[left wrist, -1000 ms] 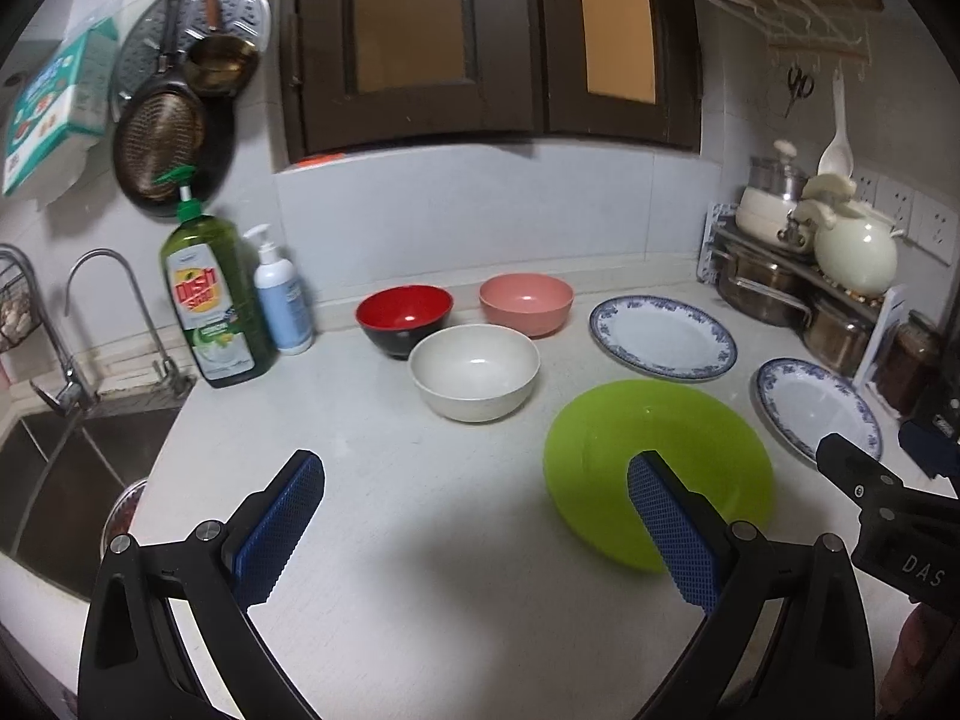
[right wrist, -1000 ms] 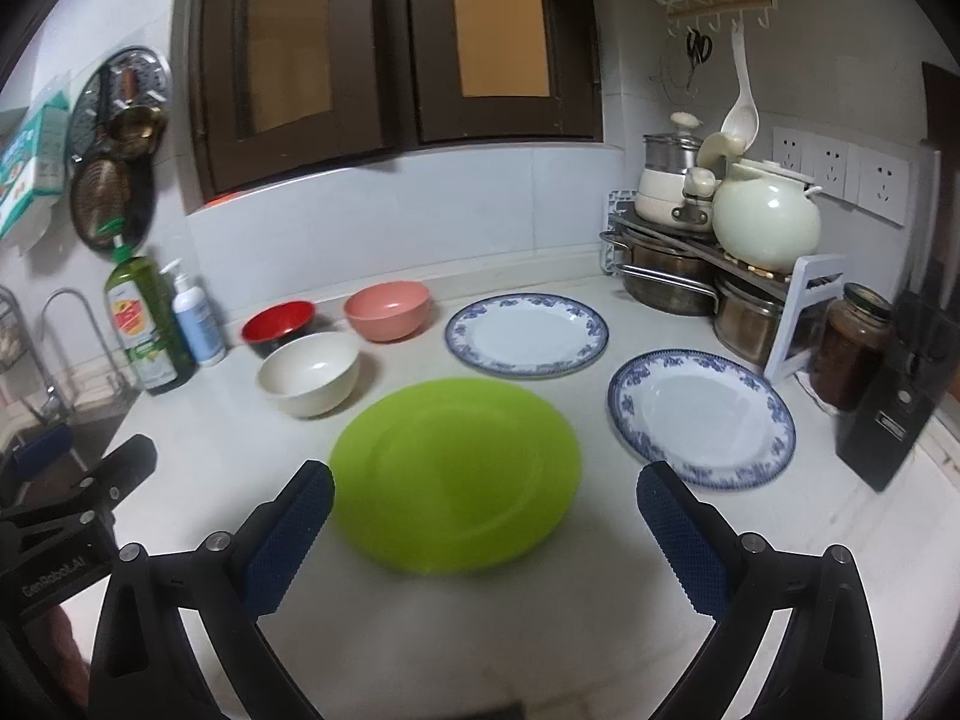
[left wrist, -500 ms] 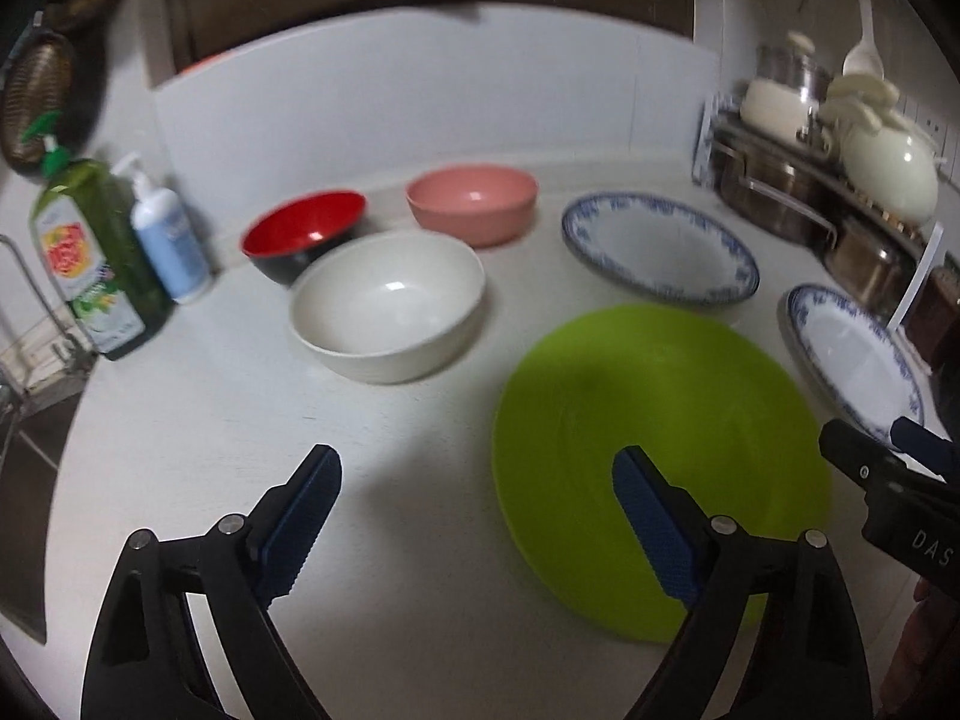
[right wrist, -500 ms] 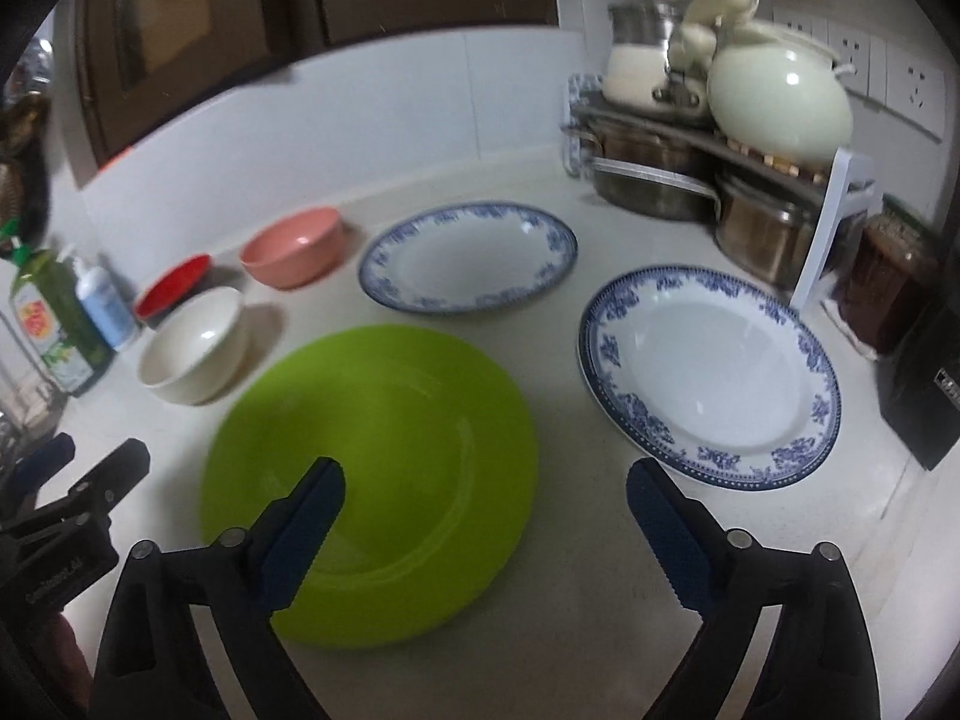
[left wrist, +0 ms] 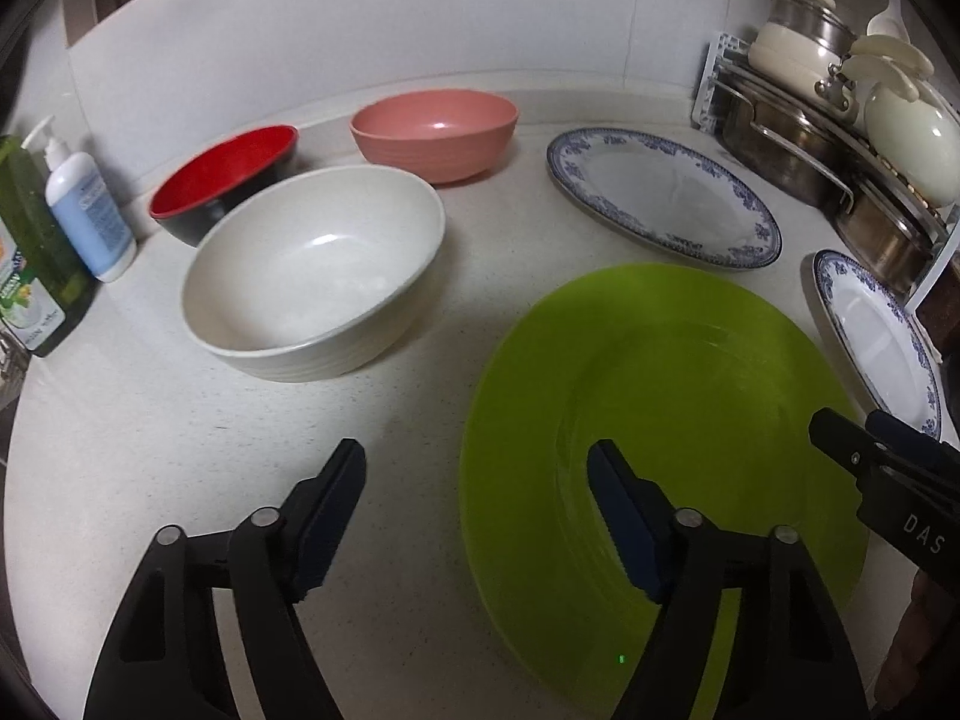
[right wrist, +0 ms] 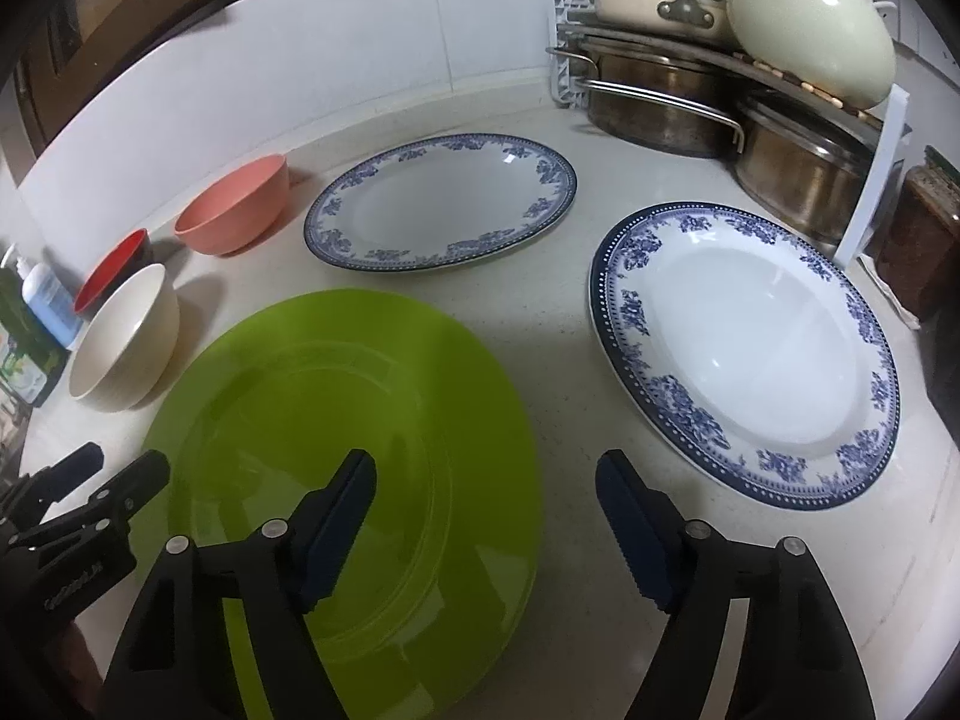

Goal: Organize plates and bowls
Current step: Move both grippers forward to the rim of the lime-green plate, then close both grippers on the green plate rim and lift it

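White counter carries the green plate near its front edge: both the left gripper and right gripper, jaws apart and just closing on nothing, should straddle opposite rims before clamping.

1. I see both wrist views lit fairly evenly from above, with the white countertop bright at the centre and dimmer toward the near edge.
2. Small glints sit inside the cream bowl and the pink bowl, and on the pale pot lid.
3. Soft shadows fall to the right of the bowls in the right wrist view.
4. The green plate carries dark blurred reflections.
5. Fisheye bending curves the backsplash and darkens the corners to black.
6. Slight motion softness smears the plates' blue rims; the bottles at the left edge look unsharp.
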A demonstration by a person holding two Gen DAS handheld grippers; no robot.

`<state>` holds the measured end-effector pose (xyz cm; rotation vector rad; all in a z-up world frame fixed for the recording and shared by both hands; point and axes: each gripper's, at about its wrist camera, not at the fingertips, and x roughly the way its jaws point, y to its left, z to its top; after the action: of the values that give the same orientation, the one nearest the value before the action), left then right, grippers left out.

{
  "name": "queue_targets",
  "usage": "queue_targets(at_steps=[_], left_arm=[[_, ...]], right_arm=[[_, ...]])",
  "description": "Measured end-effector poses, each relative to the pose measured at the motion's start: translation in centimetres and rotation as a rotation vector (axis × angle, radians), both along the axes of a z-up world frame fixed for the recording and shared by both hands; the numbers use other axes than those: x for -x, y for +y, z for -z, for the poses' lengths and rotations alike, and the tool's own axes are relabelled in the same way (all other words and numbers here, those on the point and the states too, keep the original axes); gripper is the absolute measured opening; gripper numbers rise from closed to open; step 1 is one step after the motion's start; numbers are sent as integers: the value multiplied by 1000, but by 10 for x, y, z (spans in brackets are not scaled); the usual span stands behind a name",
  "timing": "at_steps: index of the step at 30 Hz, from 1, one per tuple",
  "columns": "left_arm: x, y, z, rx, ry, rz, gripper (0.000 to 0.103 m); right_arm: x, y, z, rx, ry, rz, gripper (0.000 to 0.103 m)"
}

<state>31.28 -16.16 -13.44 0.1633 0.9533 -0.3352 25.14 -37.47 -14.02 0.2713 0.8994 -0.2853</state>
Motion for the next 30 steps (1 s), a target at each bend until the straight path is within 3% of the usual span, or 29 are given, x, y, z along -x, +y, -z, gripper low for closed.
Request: queue_targets(at_steps=[16,30], left_arm=[[-9,-7,9,48,95,42,39],[2,3,-1,56,71,30,38]], right_arm=[[-12,-4,10,-41,66,-16,41],[-8,6,4,-9,88,-44,40]])
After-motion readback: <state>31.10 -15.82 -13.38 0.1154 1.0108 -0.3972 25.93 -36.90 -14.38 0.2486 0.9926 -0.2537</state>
